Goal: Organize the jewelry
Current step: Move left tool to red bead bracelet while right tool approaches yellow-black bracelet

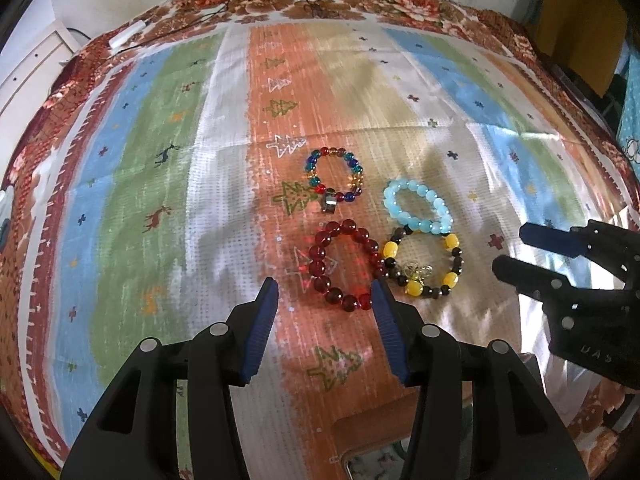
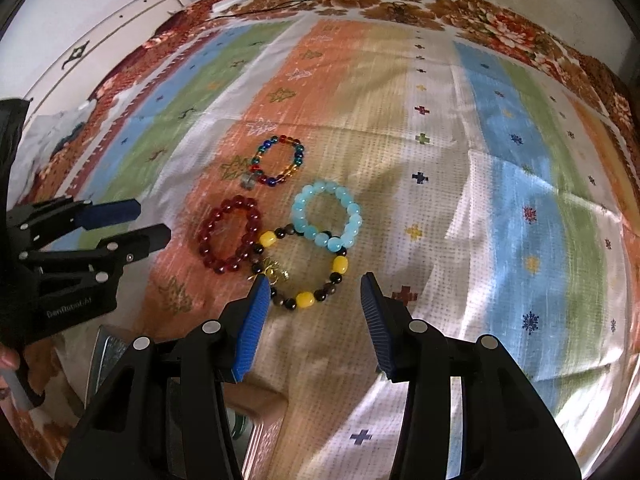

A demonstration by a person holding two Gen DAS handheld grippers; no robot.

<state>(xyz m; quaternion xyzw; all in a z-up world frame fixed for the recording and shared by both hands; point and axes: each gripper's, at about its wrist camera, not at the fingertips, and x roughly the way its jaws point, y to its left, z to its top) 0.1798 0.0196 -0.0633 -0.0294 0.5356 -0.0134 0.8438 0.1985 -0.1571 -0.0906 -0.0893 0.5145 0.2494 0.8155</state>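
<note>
Several bead bracelets lie together on a striped cloth. A dark red one [image 1: 320,249] [image 2: 212,220] lies just ahead of my left gripper [image 1: 326,286], which is open and empty above it. A yellow and black one with a gold charm [image 1: 451,242] [image 2: 306,299] lies just ahead of my right gripper [image 2: 314,282], open and empty. A light blue one [image 1: 416,190] [image 2: 326,188] touches it. A multicolour one with a metal charm [image 1: 354,164] [image 2: 298,156] lies farthest. The right gripper also shows in the left wrist view [image 1: 510,248], and the left one in the right wrist view [image 2: 154,222].
The striped cloth [image 1: 160,200] [image 2: 520,200] covers a floral bedspread [image 1: 360,0]. A box with a shiny lid or mirror [image 1: 372,464] [image 2: 108,352] sits at the near edge under the grippers. A white cable and plug [image 1: 128,34] lie at the far left.
</note>
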